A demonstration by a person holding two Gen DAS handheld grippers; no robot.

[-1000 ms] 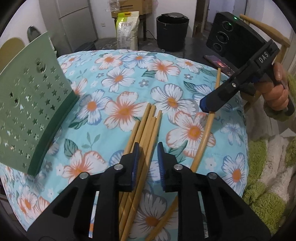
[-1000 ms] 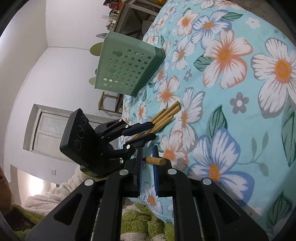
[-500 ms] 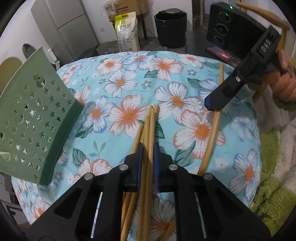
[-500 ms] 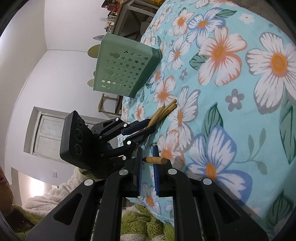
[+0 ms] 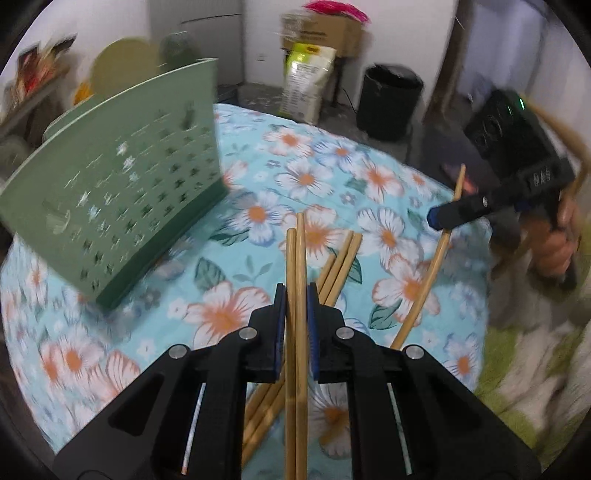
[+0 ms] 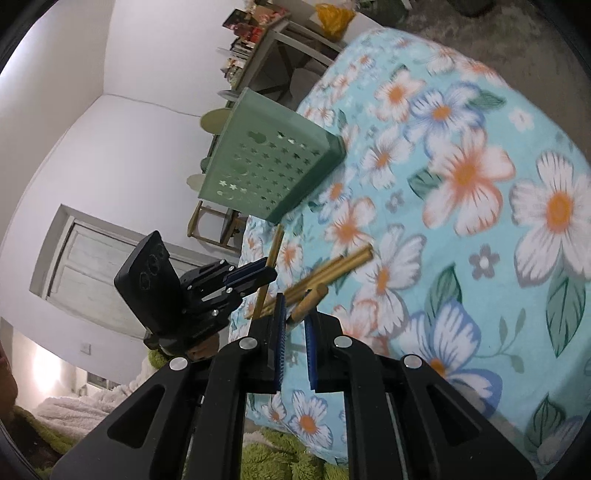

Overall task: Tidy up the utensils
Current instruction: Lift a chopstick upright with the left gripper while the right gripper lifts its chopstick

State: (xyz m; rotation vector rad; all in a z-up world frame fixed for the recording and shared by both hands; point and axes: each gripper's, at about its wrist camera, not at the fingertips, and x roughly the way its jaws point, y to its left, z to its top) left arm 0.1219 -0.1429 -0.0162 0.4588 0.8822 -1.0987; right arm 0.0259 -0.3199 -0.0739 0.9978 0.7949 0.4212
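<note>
My left gripper (image 5: 295, 291) is shut on two bamboo chopsticks (image 5: 301, 251), which stand clear above the floral tablecloth (image 5: 369, 177). Several more chopsticks (image 5: 341, 266) lie on the cloth just under and right of it. At the right, my right gripper (image 5: 437, 218) is shut on a single long chopstick (image 5: 428, 280). In the right wrist view that chopstick's end (image 6: 312, 299) pokes out between the right gripper's (image 6: 293, 306) pads, and the left gripper (image 6: 266, 273) hangs just beyond. The green star-punched utensil holder (image 5: 122, 206) (image 6: 273, 166) stands at the table's left side.
A person's hand (image 5: 557, 251) grips the right tool's handle. A black bin (image 5: 391, 99), a sack (image 5: 306, 85) and a cardboard box (image 5: 321, 33) stand beyond the table. Green shag rug (image 5: 517, 387) lies below the table's right edge. A cluttered shelf (image 6: 255, 40) sits behind the holder.
The left gripper's jaws closed on two chopsticks and lifted them off the cloth, leaving the others lying. The right gripper rose a little with its chopstick.
</note>
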